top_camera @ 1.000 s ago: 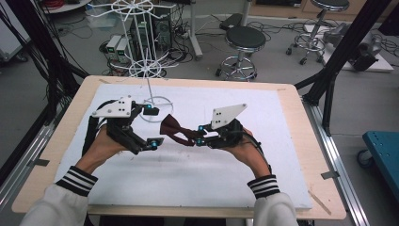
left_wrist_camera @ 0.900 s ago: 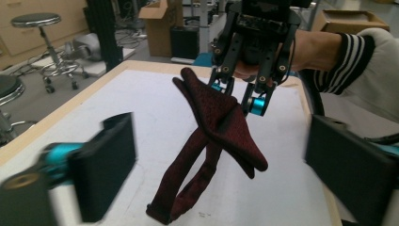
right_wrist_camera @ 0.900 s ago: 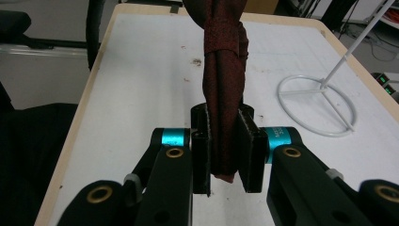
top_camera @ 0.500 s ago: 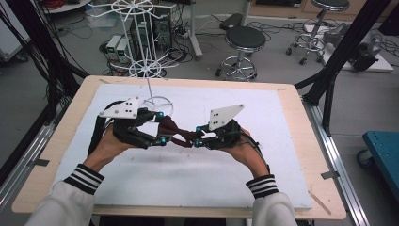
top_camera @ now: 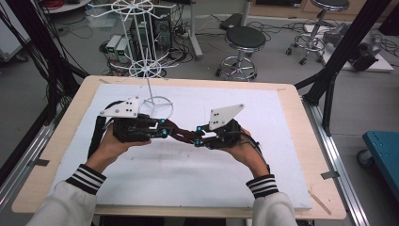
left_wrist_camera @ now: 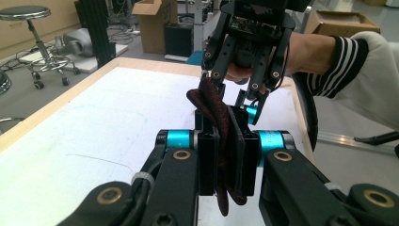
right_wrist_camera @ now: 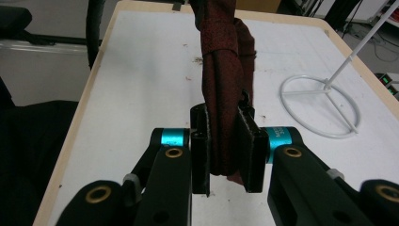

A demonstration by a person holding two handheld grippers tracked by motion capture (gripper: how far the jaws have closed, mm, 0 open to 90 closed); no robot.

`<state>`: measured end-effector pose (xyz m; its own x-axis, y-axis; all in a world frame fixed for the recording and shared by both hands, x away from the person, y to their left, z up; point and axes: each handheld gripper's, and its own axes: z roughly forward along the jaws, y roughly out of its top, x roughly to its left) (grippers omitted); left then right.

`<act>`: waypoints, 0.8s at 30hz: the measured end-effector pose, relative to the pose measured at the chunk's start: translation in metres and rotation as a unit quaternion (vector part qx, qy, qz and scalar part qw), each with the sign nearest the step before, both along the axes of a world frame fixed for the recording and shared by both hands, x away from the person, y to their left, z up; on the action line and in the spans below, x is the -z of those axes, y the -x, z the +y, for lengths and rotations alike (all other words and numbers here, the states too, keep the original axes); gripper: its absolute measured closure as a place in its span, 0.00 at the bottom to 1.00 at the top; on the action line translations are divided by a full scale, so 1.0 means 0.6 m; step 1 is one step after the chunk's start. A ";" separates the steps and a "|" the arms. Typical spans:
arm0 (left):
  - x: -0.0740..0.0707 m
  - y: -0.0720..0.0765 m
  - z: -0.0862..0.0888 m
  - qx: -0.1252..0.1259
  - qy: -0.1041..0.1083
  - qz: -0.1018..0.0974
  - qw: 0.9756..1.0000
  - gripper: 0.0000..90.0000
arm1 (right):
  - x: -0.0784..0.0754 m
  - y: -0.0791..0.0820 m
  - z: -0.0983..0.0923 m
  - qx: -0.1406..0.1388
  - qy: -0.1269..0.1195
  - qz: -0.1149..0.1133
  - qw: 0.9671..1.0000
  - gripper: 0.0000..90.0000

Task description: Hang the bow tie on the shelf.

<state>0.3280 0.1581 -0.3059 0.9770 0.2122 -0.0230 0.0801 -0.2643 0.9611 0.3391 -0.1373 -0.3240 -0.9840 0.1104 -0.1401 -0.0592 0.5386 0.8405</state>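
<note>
While your left gripper (top_camera: 162, 132) squeezed the dark red cloth (top_camera: 181, 135) and your right gripper (top_camera: 200, 139) gripped its other end, you needed a gentle, even pull.

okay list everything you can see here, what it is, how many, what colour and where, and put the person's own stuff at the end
cloth strip: one, dark red, held off the mat between the two grippers
wire rack: one, white, ring base on the mat's far left part
mat: one, white, covering most of the table top
table: one, light wood, under the mat
stools: two, black seats on chrome legs, on the floor beyond the table
cart: one, blue, right of the table
left gripper: one, black with blue accents, jaws just closed on the cloth strip
right gripper: one, black with blue accents, shut on the strip's other end
sleeves: two, white with black striped cuffs, at the near edge
</note>
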 end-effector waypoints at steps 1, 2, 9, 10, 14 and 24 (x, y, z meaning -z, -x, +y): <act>0.000 0.000 0.001 0.000 0.001 -0.001 1.000 0.92 | 0.000 0.000 0.000 0.000 -0.001 -0.001 1.000 0.86; -0.001 0.000 0.001 0.000 0.001 -0.001 1.000 0.92 | 0.000 0.000 0.000 -0.001 -0.004 0.000 1.000 0.85; -0.003 0.004 0.002 -0.002 0.002 -0.006 1.000 0.92 | 0.006 0.005 0.005 0.024 -0.022 -0.011 0.999 0.05; -0.003 0.004 0.003 -0.002 0.002 -0.007 1.000 0.92 | 0.008 0.005 0.006 0.031 -0.025 -0.014 0.999 0.01; -0.005 0.004 0.006 -0.005 0.000 -0.009 1.000 0.92 | 0.008 0.006 0.000 0.054 -0.055 -0.025 0.997 0.00; -0.011 0.004 0.023 -0.024 0.005 -0.007 1.000 0.92 | 0.013 0.012 -0.034 0.095 -0.093 0.003 0.991 0.01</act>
<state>0.3258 0.1716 -0.2990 0.9659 0.2585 -0.0110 0.0783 -0.2514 0.9647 0.3321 -0.1576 -0.3319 -0.9435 0.3175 -0.0945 0.0336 0.3756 0.9262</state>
